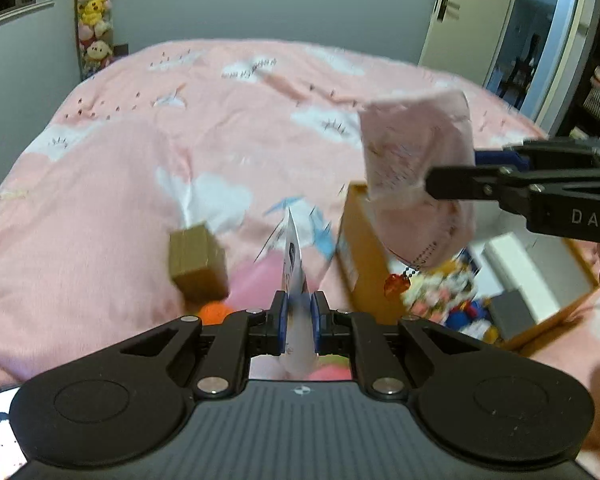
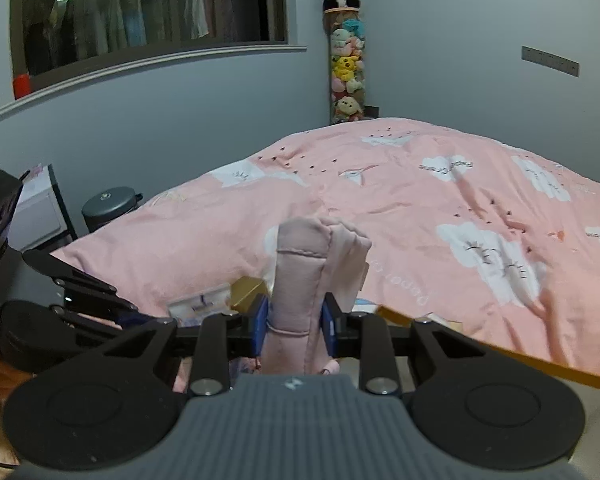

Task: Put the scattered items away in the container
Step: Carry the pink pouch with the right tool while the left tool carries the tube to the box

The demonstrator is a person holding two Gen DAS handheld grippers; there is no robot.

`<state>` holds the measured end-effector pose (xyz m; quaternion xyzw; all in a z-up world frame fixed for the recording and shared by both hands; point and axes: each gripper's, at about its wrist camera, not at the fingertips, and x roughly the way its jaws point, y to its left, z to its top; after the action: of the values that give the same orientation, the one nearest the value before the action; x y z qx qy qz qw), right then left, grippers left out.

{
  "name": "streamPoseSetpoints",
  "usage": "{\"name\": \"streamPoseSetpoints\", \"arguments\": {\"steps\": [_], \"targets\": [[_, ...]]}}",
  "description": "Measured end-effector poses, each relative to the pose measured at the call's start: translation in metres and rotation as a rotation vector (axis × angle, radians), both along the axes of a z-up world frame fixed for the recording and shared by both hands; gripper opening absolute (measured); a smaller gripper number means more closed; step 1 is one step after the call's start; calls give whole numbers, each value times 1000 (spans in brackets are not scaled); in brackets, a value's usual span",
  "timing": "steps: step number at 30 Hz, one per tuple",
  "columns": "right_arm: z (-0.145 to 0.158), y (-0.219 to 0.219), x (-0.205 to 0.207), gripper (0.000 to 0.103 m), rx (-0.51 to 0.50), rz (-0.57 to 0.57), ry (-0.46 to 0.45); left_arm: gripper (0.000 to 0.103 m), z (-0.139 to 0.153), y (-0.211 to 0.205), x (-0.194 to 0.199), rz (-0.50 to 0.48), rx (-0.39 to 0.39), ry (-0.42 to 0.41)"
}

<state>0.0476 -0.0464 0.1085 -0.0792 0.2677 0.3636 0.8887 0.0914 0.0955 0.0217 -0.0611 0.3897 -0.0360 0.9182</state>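
Note:
My left gripper (image 1: pixel 298 304) is shut on a thin white and blue packet (image 1: pixel 294 264) that stands edge-on between its blue pads, above the pink bed. From the right, my right gripper (image 1: pixel 452 172) holds a pink fabric pouch (image 1: pixel 416 152) over the open cardboard box (image 1: pixel 358 248). A bead chain with a red charm (image 1: pixel 395 285) dangles from the pouch. In the right wrist view the right gripper (image 2: pixel 294 320) is shut on the pouch (image 2: pixel 300 276), with the box rim (image 2: pixel 500 354) below. A small brown box (image 1: pixel 198 264) lies on the bed.
The cardboard box holds white boxes (image 1: pixel 512 264) and colourful plush toys (image 1: pixel 452 300). An orange ball (image 1: pixel 214 314) sits near the small brown box. The pink duvet (image 1: pixel 180 120) stretches beyond. A tube of plush toys (image 2: pixel 346 68) stands in the corner, and a door (image 1: pixel 480 20) is at the right.

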Motion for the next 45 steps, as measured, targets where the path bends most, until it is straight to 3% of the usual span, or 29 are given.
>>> {"name": "streamPoseSetpoints", "arguments": {"steps": [7,14,20,24,29,36,45], "targets": [[21,-48,0,31,-11,-71,15,14,27,-14,8,-52,-41,-90],[10,-89,0,31,-47,-168,66,14,38,-39,29,-126,-47,-125],[-7,-101,23,31,74,-276,167,14,33,-57,52,-154,-43,-123],[-24,-85,37,31,123,-290,220,14,26,-64,63,-157,-30,-123],[-41,-58,51,31,46,-199,167,14,18,-60,70,-140,-26,-108],[-45,-30,64,30,-298,174,11,14,16,-55,70,-135,-17,-88],[-60,-1,66,30,-697,532,-33,14,18,-63,71,-175,-17,-91]]}}
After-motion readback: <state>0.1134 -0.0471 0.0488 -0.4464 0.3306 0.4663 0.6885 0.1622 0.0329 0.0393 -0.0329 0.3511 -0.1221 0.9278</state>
